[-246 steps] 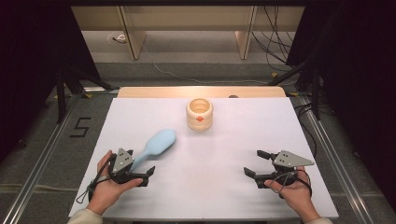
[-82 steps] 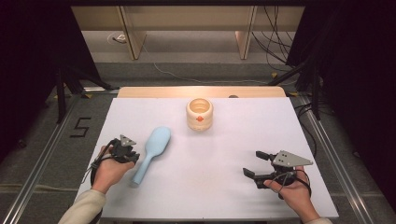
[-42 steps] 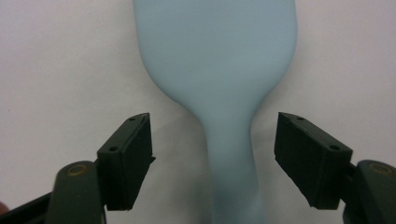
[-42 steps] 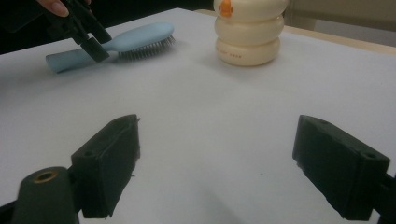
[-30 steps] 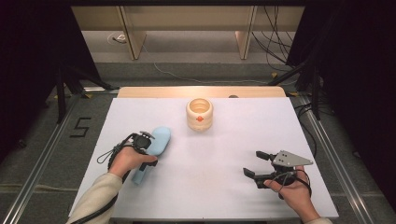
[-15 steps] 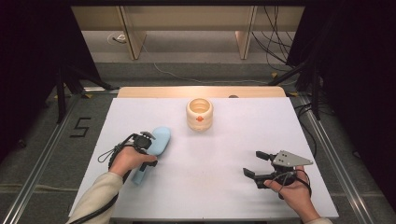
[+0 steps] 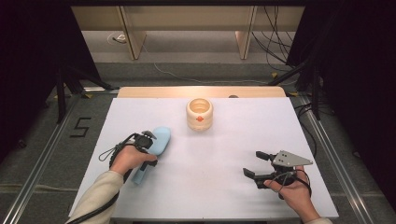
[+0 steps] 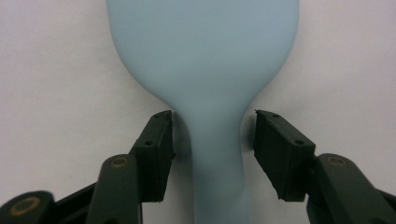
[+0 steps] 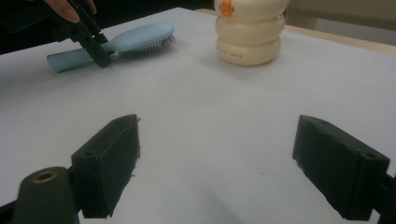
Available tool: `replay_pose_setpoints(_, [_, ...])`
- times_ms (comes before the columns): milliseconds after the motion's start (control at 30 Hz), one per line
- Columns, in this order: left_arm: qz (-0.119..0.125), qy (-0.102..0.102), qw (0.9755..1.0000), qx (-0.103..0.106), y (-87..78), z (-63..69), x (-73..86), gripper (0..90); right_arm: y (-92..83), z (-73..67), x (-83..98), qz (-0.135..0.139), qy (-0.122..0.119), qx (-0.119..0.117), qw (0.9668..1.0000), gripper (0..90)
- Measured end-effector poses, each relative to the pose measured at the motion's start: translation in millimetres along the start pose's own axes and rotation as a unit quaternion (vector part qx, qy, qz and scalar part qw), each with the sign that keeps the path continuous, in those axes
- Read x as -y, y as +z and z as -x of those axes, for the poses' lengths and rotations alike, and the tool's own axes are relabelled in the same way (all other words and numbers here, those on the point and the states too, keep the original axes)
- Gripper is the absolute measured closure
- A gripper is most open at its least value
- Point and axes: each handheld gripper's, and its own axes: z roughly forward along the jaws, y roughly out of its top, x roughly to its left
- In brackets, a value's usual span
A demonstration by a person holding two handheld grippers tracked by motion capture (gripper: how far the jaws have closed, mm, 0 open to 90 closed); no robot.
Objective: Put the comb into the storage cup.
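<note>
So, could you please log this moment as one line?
left claw: closing around hairbrush neck, not yet gripping | right claw: open, idle | brush: bristles down on table

Pale blue hairbrush (image 7: pixel 158 144), bristles down (handle nearest), flat on table

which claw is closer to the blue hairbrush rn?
Left. The left claw straddles the blue hairbrush at its neck, jaws just closing, a slight gap on each side. The right claw sits open, far across the table.
</note>
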Motion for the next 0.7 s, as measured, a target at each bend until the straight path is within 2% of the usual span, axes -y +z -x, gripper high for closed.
replay_pose_setpoints(300, [-0.003, -0.008, 1.0, 0.002, -0.6, 0.4, -0.4, 51.7, 0.1, 0.0, 0.3, -0.002, 0.001, -0.001, 1.0, 16.0])
replay_pose_setpoints(700, [-0.011, -0.007, 0.9999, 0.004, -1.2, -0.8, -1.3, 54.6, 0.5, 0.1, 0.5, -0.004, 0.0, -0.001, 1.0, 16.0])
